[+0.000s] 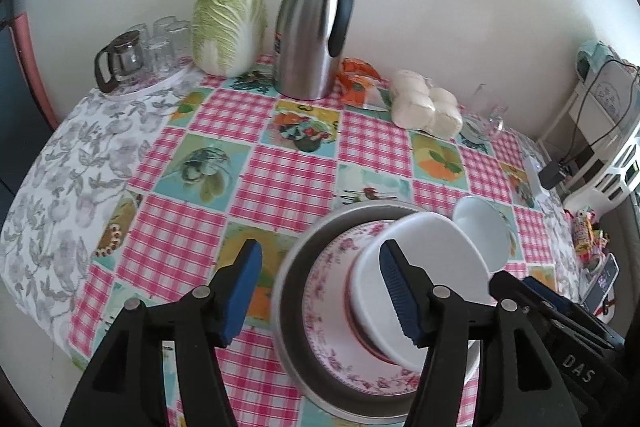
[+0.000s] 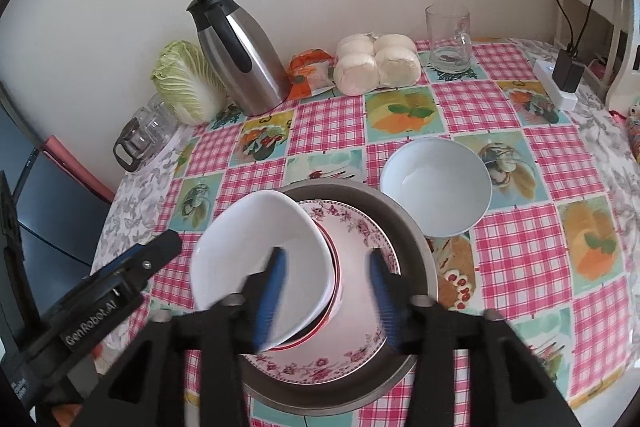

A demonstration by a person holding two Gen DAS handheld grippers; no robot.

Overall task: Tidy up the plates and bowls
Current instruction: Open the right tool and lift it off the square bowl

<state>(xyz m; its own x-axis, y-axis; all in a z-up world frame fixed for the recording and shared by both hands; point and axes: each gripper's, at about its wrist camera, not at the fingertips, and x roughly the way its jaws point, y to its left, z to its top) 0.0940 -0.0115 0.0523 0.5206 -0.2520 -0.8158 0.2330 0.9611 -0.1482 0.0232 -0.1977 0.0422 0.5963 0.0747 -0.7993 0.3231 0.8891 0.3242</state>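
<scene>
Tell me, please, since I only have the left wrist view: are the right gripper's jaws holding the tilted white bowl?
Observer: No. The right gripper has its jaws open, straddling the rim of the tilted white bowl without clamping it.
Operator: Thank you. Is the other white bowl empty?
Observer: Yes. The second white bowl stands upright and empty on the cloth, right beside the metal pan.
</scene>
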